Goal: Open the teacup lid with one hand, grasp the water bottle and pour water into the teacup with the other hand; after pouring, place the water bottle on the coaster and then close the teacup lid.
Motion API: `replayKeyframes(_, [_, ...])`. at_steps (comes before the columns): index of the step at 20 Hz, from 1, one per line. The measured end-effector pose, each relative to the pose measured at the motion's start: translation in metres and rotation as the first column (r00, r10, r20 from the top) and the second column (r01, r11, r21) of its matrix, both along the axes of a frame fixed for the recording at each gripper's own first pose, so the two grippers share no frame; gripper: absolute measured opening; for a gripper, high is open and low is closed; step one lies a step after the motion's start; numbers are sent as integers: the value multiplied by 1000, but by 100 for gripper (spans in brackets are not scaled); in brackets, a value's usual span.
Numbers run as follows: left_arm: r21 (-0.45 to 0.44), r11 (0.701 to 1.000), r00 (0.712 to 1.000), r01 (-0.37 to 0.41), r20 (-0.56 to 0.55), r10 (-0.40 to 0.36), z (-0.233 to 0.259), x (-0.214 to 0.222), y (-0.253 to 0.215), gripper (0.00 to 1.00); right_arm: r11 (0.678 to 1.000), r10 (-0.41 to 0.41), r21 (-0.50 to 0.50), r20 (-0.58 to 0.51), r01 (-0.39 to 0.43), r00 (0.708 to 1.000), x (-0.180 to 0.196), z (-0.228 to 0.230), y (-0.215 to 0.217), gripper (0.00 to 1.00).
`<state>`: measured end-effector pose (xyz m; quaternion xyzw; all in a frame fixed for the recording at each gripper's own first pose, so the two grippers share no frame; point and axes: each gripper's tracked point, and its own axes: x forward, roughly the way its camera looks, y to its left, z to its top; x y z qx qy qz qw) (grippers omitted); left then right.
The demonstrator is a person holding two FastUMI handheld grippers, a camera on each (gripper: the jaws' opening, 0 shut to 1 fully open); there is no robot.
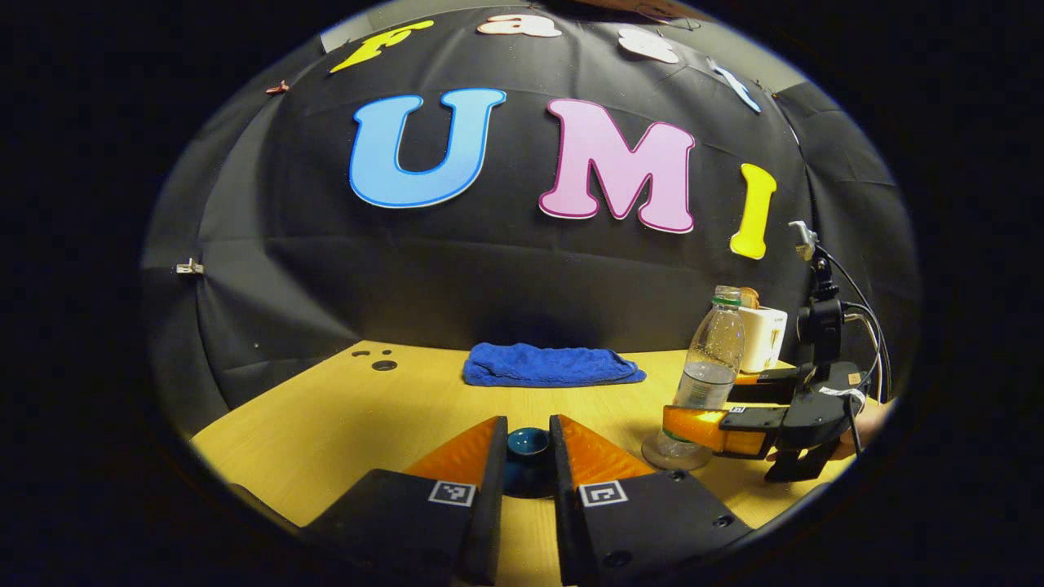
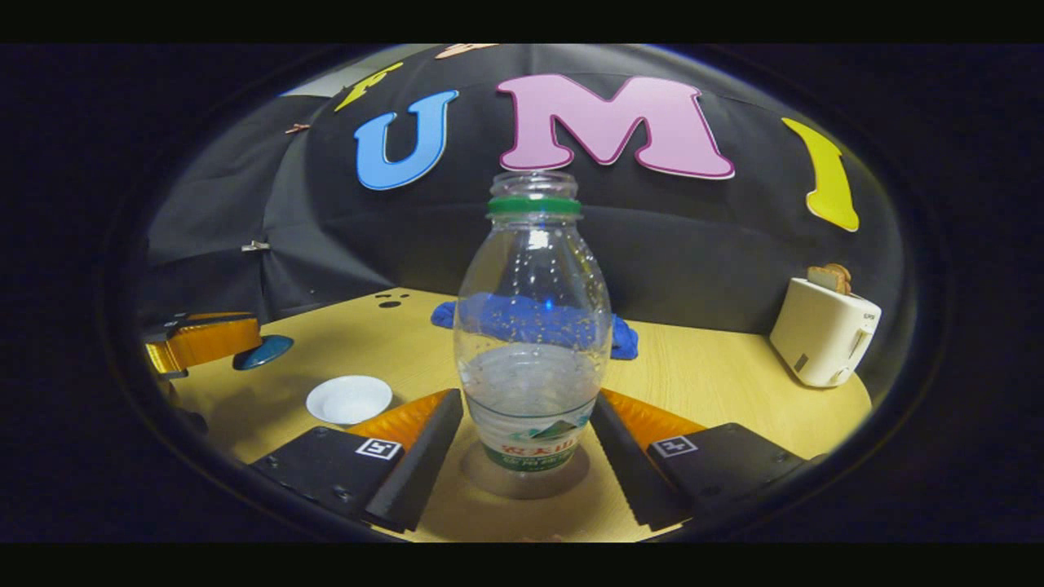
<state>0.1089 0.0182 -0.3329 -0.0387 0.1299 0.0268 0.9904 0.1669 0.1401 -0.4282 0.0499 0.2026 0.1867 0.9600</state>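
Pale wood surface [image 2: 718,383] with open room at its left. In the right gripper view, from left: the left tool [image 2: 200,342] holding one dark blue lid [image 2: 263,351], one white teacup [image 2: 349,399], then one clear bottle [image 2: 532,326], upright on a coaster [image 2: 526,481] near the front edge. The right tool [image 2: 522,448] brackets it, jaws parted, apparently not pressing. One white toaster [image 2: 824,330] stands rightmost.
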Motion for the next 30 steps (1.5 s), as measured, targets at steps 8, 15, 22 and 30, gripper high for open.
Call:
replayKeyframes(8, [-17, 999, 998, 52, -30, -52, -27, 26, -29, 32, 999, -8, 37, -128, 13, 992, -65, -18, -4, 93])
replayKeyframes(15, [-11, 998, 996, 65, -61, -66, -49, 37, -36, 31, 1000, -26, -3, -141, 26, 990, -82, -15, -18, 97])
replayKeyframes(22, [10, 996, 993, 88, -86, -86, -58, 41, -44, 32, 999, -36, -17, -125, 34, 992, -69, -8, -29, 98])
replayKeyframes(30, [15, 997, 992, 82, -94, -80, -58, 38, -45, 53, 999, -39, -22, -108, 37, 993, -70, 7, -34, 93])
